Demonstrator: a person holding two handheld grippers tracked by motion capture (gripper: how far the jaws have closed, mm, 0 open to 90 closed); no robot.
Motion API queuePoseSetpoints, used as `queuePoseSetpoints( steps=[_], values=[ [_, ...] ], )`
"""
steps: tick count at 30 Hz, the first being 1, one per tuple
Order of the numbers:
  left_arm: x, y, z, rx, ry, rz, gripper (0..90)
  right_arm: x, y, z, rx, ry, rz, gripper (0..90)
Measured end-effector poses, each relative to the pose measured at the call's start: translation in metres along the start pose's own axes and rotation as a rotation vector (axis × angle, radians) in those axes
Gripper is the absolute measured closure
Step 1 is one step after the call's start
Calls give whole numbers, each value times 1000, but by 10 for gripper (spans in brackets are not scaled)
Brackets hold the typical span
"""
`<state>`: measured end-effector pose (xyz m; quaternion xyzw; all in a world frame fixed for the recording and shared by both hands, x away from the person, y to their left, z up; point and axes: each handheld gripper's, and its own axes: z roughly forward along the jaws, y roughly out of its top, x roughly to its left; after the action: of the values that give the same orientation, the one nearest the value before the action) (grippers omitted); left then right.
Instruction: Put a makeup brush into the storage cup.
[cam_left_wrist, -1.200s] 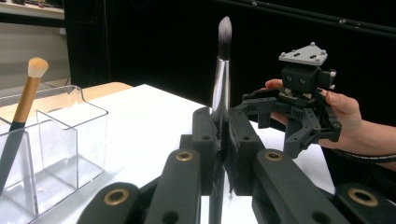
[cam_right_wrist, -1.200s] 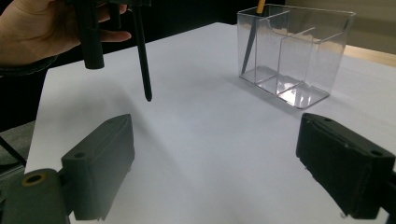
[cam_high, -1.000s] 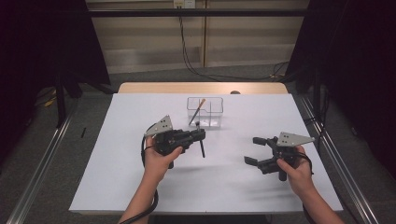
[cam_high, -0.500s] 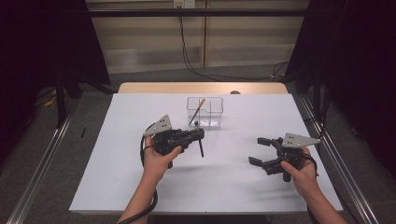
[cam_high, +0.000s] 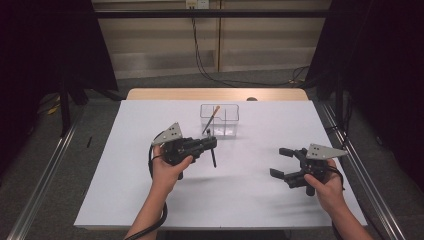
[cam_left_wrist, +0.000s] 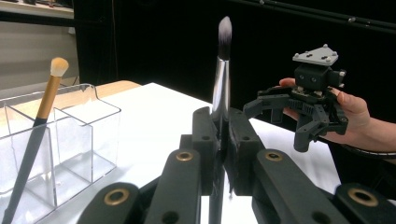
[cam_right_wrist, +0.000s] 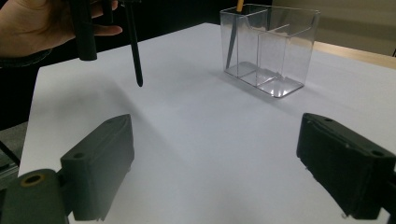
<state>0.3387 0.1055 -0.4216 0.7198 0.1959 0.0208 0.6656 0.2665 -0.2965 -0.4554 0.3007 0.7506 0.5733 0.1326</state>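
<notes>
My left gripper (cam_high: 212, 144) is shut on a makeup brush (cam_high: 213, 157), which stands upright in the jaws with its dark handle hanging just above the white table sheet (cam_high: 150, 200). In the left gripper view (cam_left_wrist: 223, 140) the brush (cam_left_wrist: 222, 79) shows a silver ferrule and dark bristles on top. Just beyond it stands a clear divided organizer (cam_high: 226, 122) with a tan-bristled brush (cam_high: 213, 118) leaning in its left compartment. My right gripper (cam_high: 282, 162) hovers open over the right side of the sheet, nothing between its jaws (cam_right_wrist: 215, 163).
The wooden table edge (cam_high: 215, 94) runs behind the sheet. Metal rails (cam_high: 45, 175) flank the table on both sides. Cables (cam_high: 200, 55) hang at the back wall.
My right gripper has drifted slightly to the right. The left gripper and its brush have kept still.
</notes>
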Motion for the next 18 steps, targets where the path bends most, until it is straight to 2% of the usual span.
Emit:
queuePoseSetpoints(
  steps=[18],
  values=[
    [8, 6, -4, 13, 29, 0, 836, -4, -9, -8, -7, -19, 18, 113]
  ],
)
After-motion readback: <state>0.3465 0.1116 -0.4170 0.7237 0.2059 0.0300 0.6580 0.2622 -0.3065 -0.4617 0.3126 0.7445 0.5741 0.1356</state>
